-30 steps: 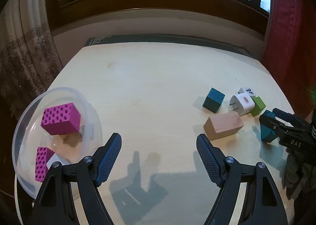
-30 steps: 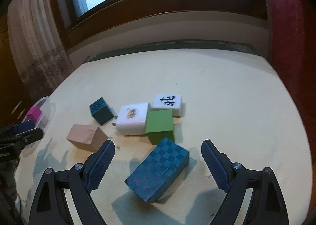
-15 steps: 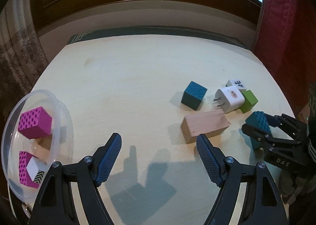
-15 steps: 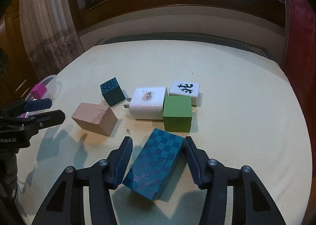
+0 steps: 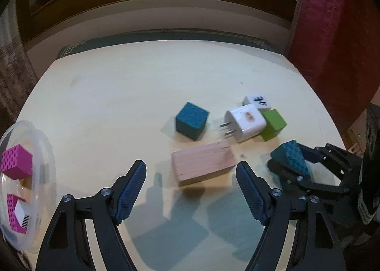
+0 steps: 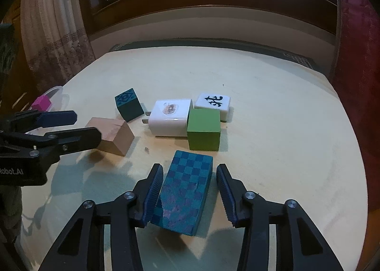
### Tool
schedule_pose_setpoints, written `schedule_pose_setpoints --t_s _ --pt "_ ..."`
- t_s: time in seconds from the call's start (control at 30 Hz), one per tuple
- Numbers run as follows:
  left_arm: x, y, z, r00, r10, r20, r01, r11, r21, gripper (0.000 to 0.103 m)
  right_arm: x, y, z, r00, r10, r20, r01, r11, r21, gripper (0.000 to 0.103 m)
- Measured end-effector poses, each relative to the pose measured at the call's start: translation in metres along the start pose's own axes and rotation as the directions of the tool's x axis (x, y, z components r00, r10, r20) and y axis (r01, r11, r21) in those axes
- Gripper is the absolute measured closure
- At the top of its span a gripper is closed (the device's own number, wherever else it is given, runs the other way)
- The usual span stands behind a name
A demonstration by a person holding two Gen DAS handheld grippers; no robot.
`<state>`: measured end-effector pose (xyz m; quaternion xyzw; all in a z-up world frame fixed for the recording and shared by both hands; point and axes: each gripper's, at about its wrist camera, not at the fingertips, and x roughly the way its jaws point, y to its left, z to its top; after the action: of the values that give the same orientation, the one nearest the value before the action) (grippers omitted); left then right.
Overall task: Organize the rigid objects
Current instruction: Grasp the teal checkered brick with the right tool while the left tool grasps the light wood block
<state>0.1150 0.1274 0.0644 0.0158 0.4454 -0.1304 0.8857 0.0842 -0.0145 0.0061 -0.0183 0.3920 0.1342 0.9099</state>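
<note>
Straddling the checkered teal block (image 6: 186, 189), my right gripper (image 6: 190, 193) has 1 pad touching its left side, the other a sliver clear. My left gripper (image 5: 191, 191) hangs spread wide before the pale wooden block (image 5: 204, 163) on the table (image 5: 118, 95).

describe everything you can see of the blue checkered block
The blue checkered block is an oblong piece, probably painted wood, in light and dark teal squares, with a scuffed pinkish patch near its close end. It sits between the right gripper fingers: the left finger touches its side, the right one shows a gap. Its near end seems tilted up off the table. Nothing else touches it.
</note>
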Motion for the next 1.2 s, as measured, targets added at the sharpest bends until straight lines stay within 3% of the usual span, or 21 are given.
schedule_pose_setpoints --t_s 0.57,0.7,0.8,1.2 --pt "0.039 -0.012 0.012 0.999 0.03 -0.036 -0.03 1.0 -0.005 0.024 0.003 -0.001 0.0 1.0 -0.024 -0.004 0.024 1.0 -0.008 0.055" --pt "0.045 -0.005 0.012 0.999 0.007 -0.038 -0.007 1.0 -0.007 0.035 0.003 -0.001 0.0 1.0 -0.024 -0.004 0.024 1.0 -0.008 0.055" --pt "0.046 -0.005 0.01 1.0 0.009 -0.03 -0.009 1.0 0.0 0.035 0.003 -0.003 0.0 1.0 -0.028 -0.002 0.028 1.0 -0.006 0.056" --pt "0.017 -0.005 -0.002 0.998 0.052 0.046 -0.054 0.998 0.024 0.035 -0.002 -0.011 -0.003 1.0 -0.02 0.009 0.019 0.999 0.04 0.071"
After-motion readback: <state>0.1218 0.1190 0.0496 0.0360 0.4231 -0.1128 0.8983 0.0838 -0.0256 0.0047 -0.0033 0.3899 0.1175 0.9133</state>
